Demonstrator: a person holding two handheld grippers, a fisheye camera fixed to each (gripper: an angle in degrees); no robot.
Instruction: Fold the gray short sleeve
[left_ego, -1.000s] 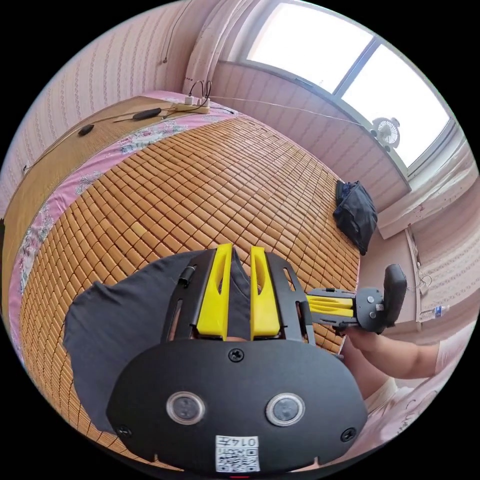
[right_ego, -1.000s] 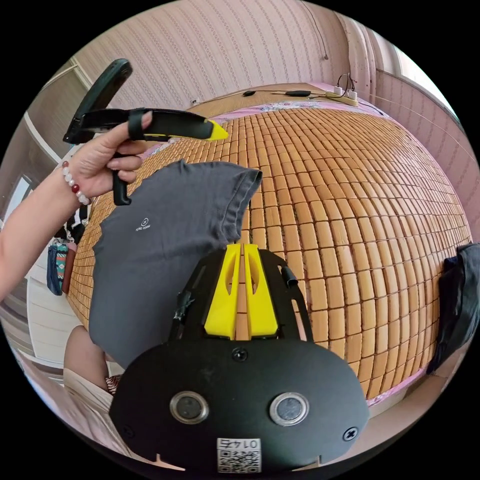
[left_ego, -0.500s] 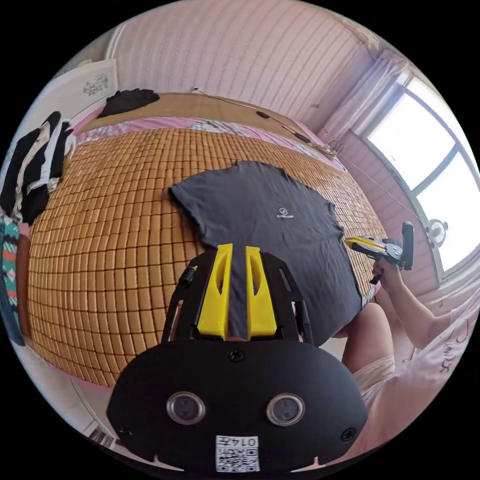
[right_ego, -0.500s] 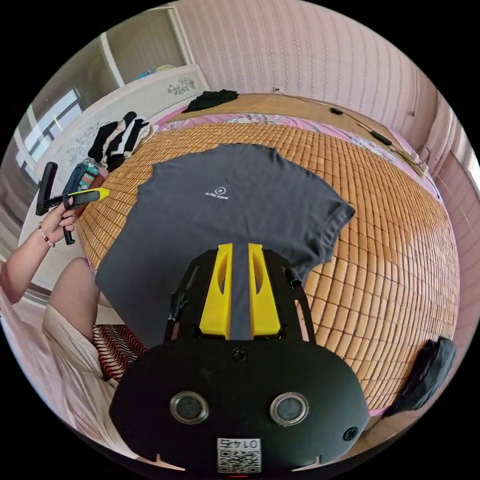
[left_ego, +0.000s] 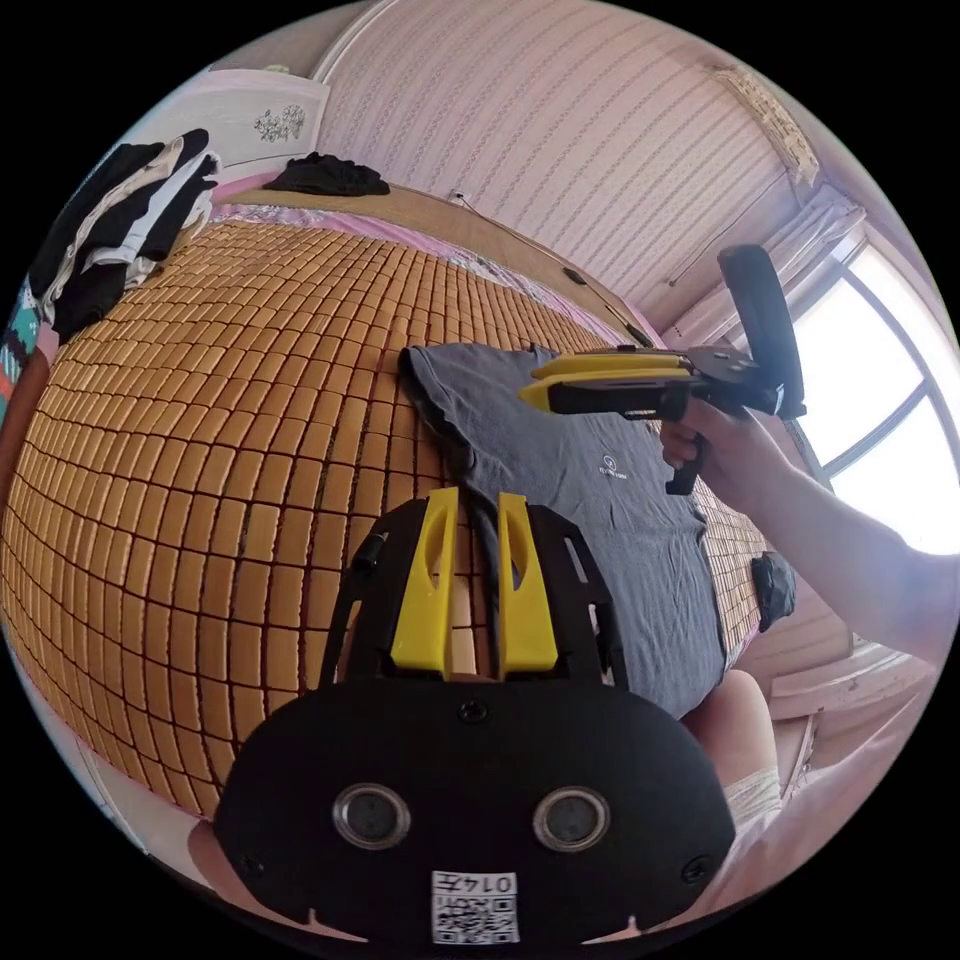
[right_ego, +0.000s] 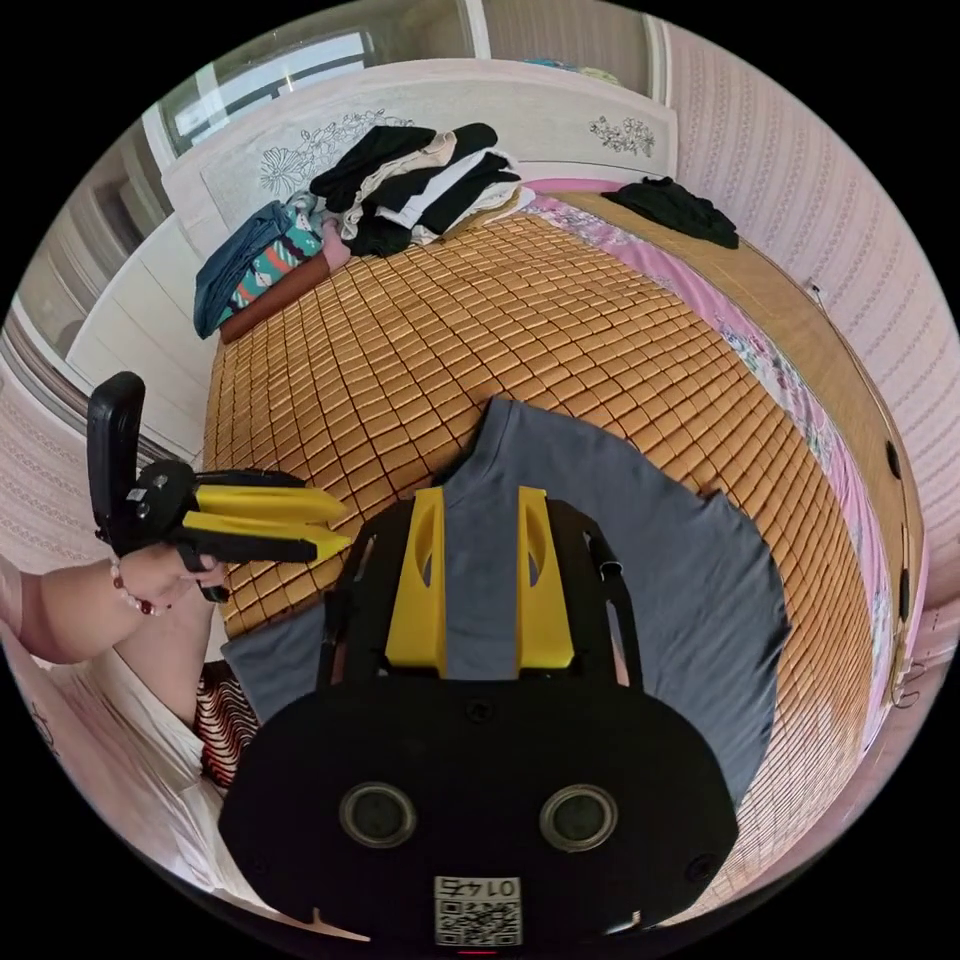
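The gray short-sleeve shirt (left_ego: 600, 500) lies spread flat on the bamboo mat (left_ego: 200, 420), small chest print up, its hem hanging over the bed's edge by a person's knee. My left gripper (left_ego: 478, 495) hovers open over the shirt's side edge, with nothing between its jaws. It also shows in the right gripper view, where the left gripper (right_ego: 347, 526) is held in a hand beside the shirt (right_ego: 620, 560). My right gripper (right_ego: 480, 495) stands wide open above the shirt's body. In the left gripper view the right gripper (left_ego: 528, 384) hangs above the chest area, clear of the cloth.
A pile of dark and light clothes (right_ego: 420, 190) and folded patterned pieces (right_ego: 250, 265) lie against the headboard. A black garment (right_ego: 680, 205) sits on the far side rail. Another dark garment (left_ego: 775, 590) lies by the bright window (left_ego: 880, 430). Bare mat (right_ego: 400, 340) surrounds the shirt.
Both views have swung toward the headboard. The right gripper's jaws, nearly shut a second ago, now stand wide apart, and that gripper has moved in over the shirt. The shirt lies flat as before.
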